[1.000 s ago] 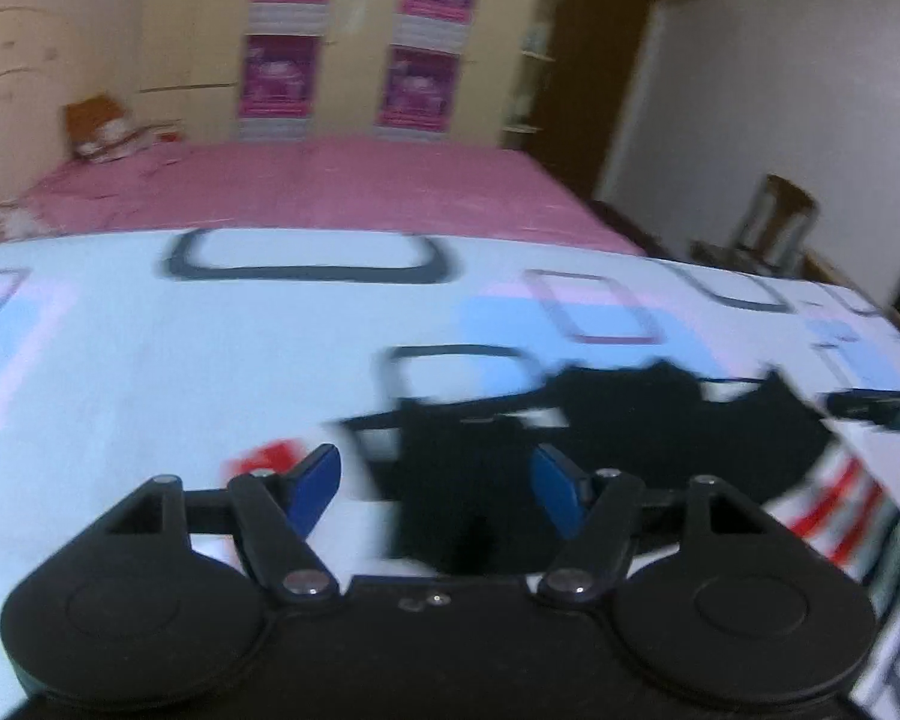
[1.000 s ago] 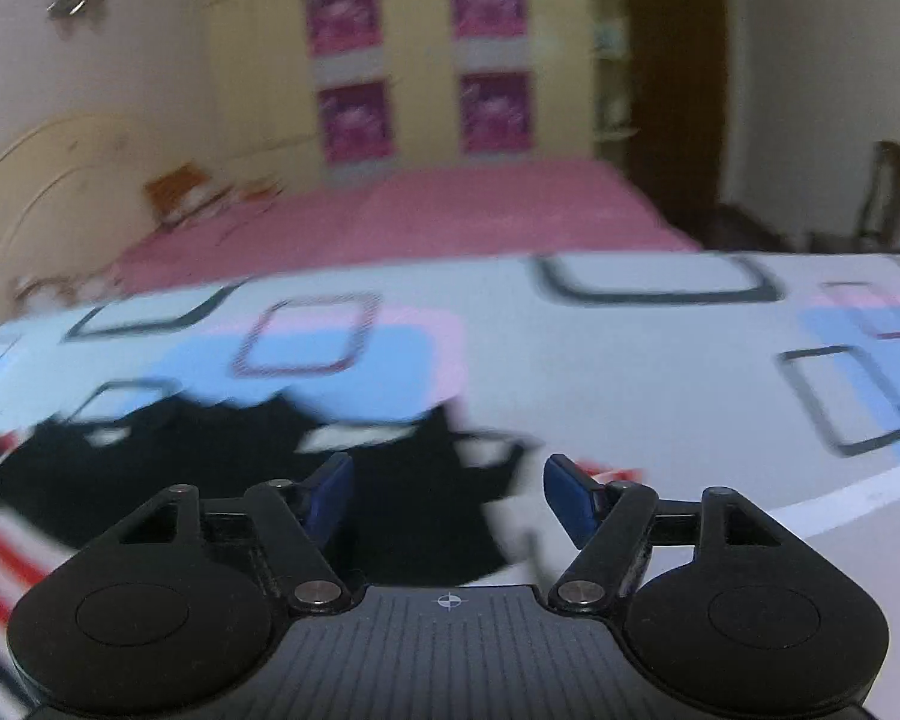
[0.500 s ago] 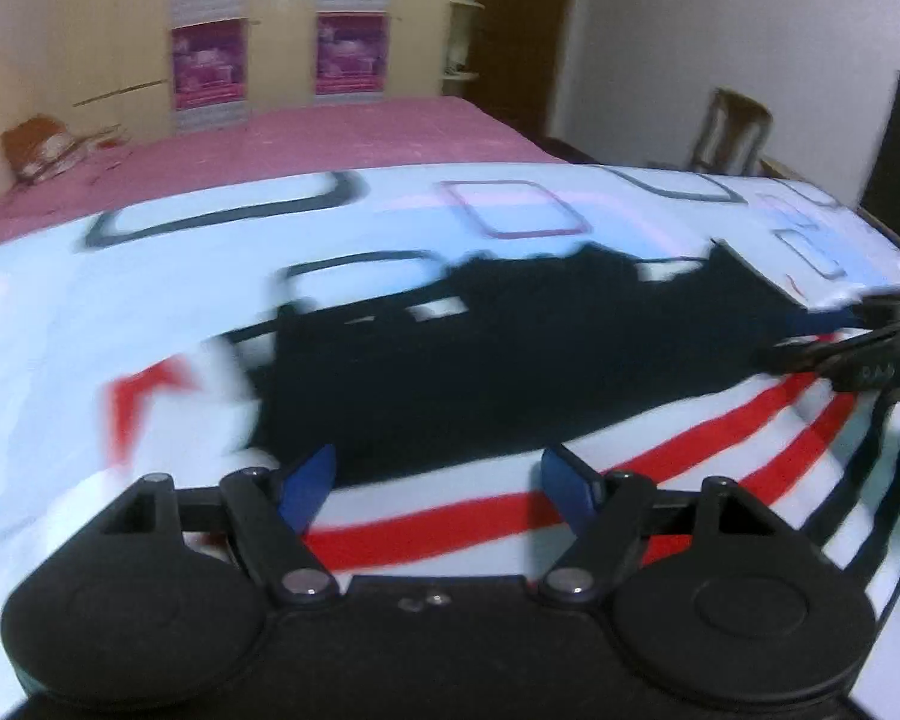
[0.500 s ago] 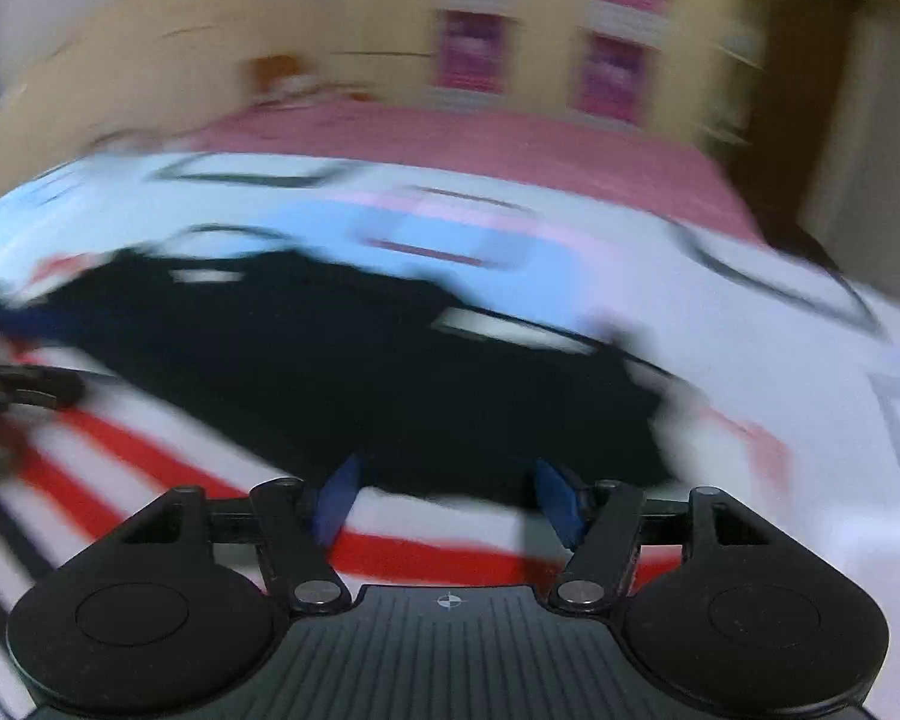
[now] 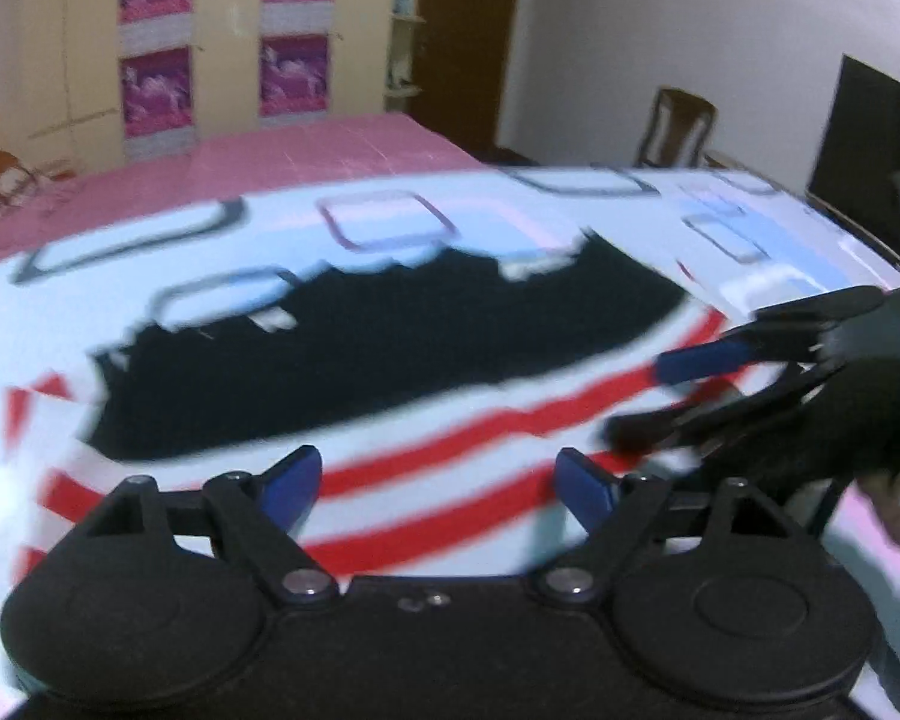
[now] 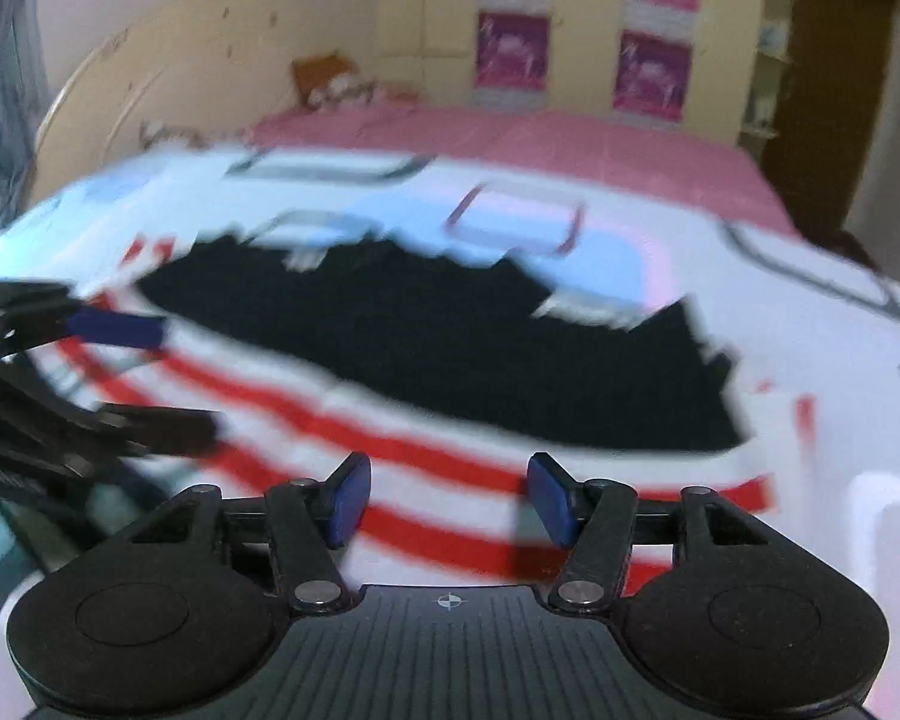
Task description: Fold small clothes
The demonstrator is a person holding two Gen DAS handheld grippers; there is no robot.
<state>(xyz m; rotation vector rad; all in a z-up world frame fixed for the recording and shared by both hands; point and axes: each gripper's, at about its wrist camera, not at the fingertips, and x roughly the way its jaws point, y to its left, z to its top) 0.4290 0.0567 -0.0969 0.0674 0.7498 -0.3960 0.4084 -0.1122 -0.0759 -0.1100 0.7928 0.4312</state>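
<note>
A small garment lies flat on the patterned sheet (image 5: 150, 252). Its far part is black (image 5: 390, 354) (image 6: 450, 348) and its near part is white with red stripes (image 5: 486, 468) (image 6: 438, 516). My left gripper (image 5: 438, 480) hovers over the striped part with its jaws opening and nothing between them. Low over the same stripes, my right gripper (image 6: 450, 498) has its jaws closing, and no cloth is pinched. Each gripper shows in the other's view: the right gripper (image 5: 672, 396) with a gloved hand (image 5: 858, 420) behind it, and the left gripper (image 6: 150, 378). Motion blur smears the cloth's edges.
Beyond the sheet lies a pink bed cover (image 5: 270, 162), then a wardrobe with purple posters (image 5: 294, 72). A wooden chair (image 5: 678, 126) and a dark screen (image 5: 870, 138) stand at the right. A curved headboard (image 6: 150, 90) rises at the left, a brown door (image 6: 834, 90) at the right.
Both grippers have moved from the black part to the near striped part. The left jaws have widened and the right jaws have narrowed. Each gripper now shows in the other's view.
</note>
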